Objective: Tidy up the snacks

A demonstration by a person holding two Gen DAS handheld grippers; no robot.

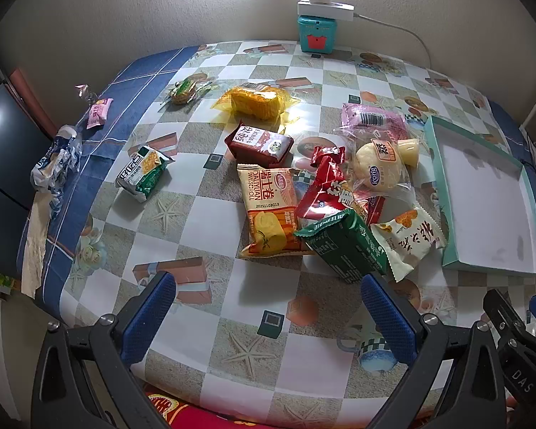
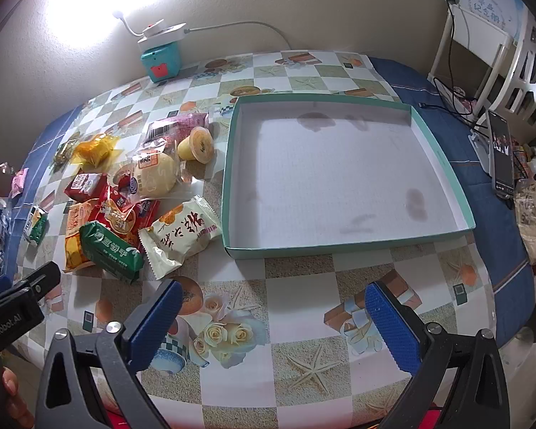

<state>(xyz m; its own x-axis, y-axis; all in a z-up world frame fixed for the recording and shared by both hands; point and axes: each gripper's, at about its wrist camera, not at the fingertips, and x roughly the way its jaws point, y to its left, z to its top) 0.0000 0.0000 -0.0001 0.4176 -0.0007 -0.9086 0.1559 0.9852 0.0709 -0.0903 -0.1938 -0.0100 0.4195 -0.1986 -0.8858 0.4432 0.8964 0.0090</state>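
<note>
Several wrapped snacks lie in a pile on the checked tablecloth: a green biscuit pack (image 1: 343, 246) (image 2: 109, 252), an orange Swiss roll pack (image 1: 269, 212), a cream pack (image 1: 409, 241) (image 2: 182, 234), a red pack (image 1: 325, 189), a round bun (image 1: 378, 164) (image 2: 153, 175). A shallow teal box (image 2: 339, 175) (image 1: 489, 196) with a white inside stands empty to their right. My left gripper (image 1: 268, 318) is open, just before the pile. My right gripper (image 2: 273, 325) is open, in front of the box.
A green-white pack (image 1: 143, 171), a pink candy (image 1: 98, 112) and crumpled wrappers (image 1: 55, 161) lie at the left. A teal device (image 1: 316, 34) with a white power strip stands by the wall. A phone (image 2: 502, 153) and cables lie at the right.
</note>
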